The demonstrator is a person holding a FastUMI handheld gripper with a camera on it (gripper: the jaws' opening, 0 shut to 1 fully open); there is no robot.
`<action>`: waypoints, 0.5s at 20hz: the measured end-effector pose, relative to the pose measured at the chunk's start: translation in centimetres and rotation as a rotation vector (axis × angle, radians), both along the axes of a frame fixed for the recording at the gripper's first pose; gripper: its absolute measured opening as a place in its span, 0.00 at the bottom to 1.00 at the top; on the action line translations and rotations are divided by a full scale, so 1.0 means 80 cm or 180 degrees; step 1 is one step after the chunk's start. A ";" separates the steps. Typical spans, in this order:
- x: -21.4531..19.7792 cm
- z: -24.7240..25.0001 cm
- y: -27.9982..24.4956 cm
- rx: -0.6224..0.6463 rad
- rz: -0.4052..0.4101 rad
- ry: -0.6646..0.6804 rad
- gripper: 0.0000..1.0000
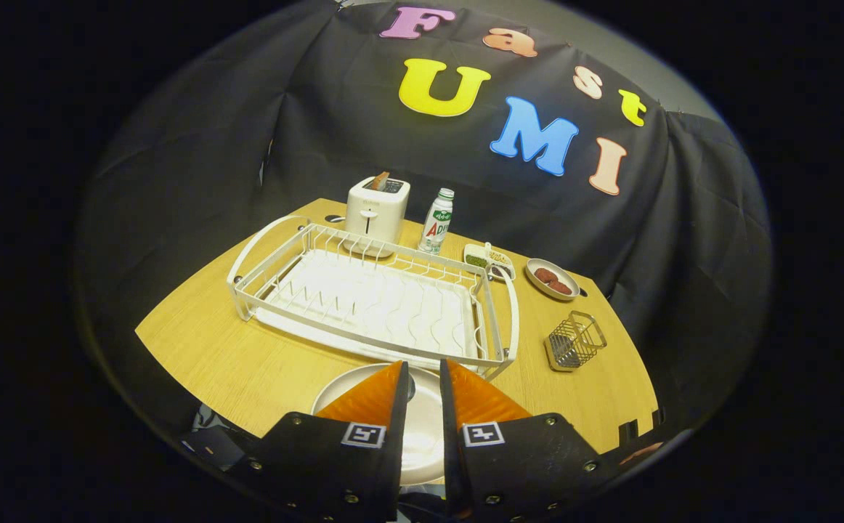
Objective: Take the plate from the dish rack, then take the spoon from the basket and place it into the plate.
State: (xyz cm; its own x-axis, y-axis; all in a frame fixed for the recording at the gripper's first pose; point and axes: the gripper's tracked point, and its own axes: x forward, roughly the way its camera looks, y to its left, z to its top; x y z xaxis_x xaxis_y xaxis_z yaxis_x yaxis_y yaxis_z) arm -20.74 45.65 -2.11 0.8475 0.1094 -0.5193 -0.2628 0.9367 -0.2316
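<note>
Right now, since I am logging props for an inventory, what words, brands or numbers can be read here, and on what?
Bottle: label print, too blurred to read.
Toaster: small mark on its front, too small to read.
Gripper: square coded tags on both fingers, no words; the fingers are narrowly apart over the plate.
Dish rack, basket: no text.

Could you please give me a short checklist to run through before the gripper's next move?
1. Plate out of the dish rack and on the table: ok.
2. Rack slots free of dishes: ok.
3. Spoon placed in the plate: cannot tell; something small and dark shows between the fingertips.
4. Spoon left in the wire basket: cannot tell; it looks empty.
5. Gripper holding nothing: cannot tell; fingers nearly closed above the plate.
</note>
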 end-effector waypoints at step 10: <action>0.041 0.178 -0.025 0.0402 -0.0174 -0.0998 0.24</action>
State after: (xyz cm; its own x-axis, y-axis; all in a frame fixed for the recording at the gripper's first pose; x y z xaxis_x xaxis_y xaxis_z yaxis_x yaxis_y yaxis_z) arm -17.44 43.63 12.13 0.9702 0.1061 -0.2179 -0.1457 0.9738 -0.1745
